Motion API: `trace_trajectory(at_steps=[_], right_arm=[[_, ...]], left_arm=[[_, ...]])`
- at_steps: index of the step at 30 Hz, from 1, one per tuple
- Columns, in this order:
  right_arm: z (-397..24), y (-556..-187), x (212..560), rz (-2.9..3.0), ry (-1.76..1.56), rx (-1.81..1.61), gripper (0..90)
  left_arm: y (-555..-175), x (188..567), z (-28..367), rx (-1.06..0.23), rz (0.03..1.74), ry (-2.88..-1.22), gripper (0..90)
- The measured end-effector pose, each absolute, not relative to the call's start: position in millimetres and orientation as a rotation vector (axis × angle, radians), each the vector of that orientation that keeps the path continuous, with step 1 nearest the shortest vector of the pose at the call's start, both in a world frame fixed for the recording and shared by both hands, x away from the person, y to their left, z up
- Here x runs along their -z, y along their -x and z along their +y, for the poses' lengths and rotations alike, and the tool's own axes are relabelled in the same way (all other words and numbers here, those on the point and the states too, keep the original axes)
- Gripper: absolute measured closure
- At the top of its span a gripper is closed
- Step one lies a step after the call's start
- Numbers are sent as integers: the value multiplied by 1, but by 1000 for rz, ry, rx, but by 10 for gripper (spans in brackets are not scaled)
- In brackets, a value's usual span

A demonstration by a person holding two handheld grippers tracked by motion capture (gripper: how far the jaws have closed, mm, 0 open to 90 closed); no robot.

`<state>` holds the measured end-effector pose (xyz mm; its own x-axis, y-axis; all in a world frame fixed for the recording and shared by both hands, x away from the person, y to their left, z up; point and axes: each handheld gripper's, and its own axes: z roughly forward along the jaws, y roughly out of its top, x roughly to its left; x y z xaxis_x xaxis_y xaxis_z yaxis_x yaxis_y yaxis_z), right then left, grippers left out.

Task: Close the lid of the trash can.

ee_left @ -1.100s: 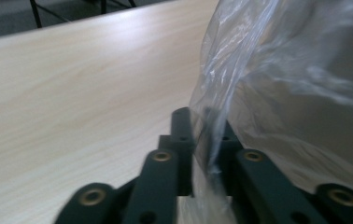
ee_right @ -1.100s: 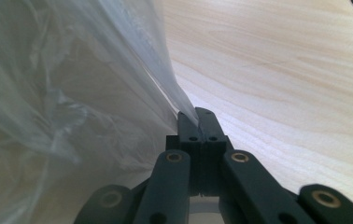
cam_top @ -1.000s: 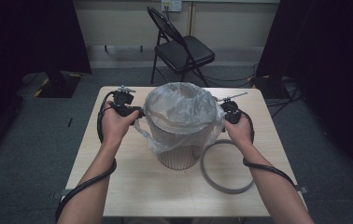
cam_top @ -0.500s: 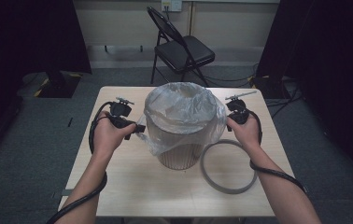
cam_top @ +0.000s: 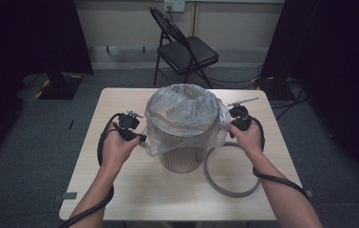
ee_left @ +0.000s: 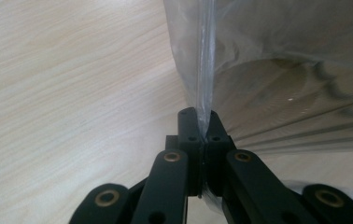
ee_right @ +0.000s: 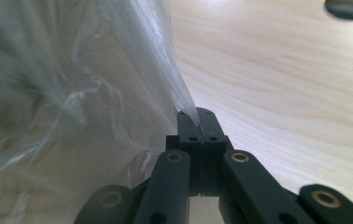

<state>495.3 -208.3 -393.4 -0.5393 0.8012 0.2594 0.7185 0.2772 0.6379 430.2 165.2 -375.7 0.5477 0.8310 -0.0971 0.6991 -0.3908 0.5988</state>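
Bag liner point(cam_top: 183, 110), clear plastic, sits draped over the ribbed bin point(cam_top: 182, 154) at centre of the high view, mouth folded down over the bin rim; left gripper point(cam_top: 139, 138) has just been closing and its jaws are now pinched on a fold of the film at the bin's left side, film visibly caught between the pads in the left gripper view point(ee_left: 202, 126); right gripper point(cam_top: 231, 124) also clamped tight on the film point(ee_right: 191, 116) at the bin's right side; grey ring point(cam_top: 231, 170) lies flat on the table point(cam_top: 120, 190) at lower right of the bin, touching or nearly touching its base, can't tell which. Risks, imo: film is thin, both grips are on narrow folds, so uneven pull L vs R could tear it or slip a fold out of the pads; pulling down too hard on one side could tip or drag the bin, since nothing holds it down; a dragged bin would likely knock the ring.
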Motion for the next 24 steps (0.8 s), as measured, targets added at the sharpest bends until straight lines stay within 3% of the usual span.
trace_trajectory(at_steps=[8,15,17,20,22,24], right_arm=[[-197,-502,428,2438,-1487,-1164,900],[-195,-504,438,2419,-1472,-1172,900],[-198,-504,434,2415,-1447,-1157,896],[-206,-504,424,2398,-1388,-1151,729],[-212,-504,415,2370,-1352,-1111,590],[-216,-503,406,2360,-1318,-1075,506]], left_arm=[[-434,412,163,-339,1245,-2209,897],[-437,428,165,-235,1244,-2155,893],[-438,422,167,-254,1224,-2148,822],[-439,412,171,-318,1213,-2126,549],[-440,407,174,-320,1231,-2086,424],[-440,400,177,-330,1230,-2065,333]])
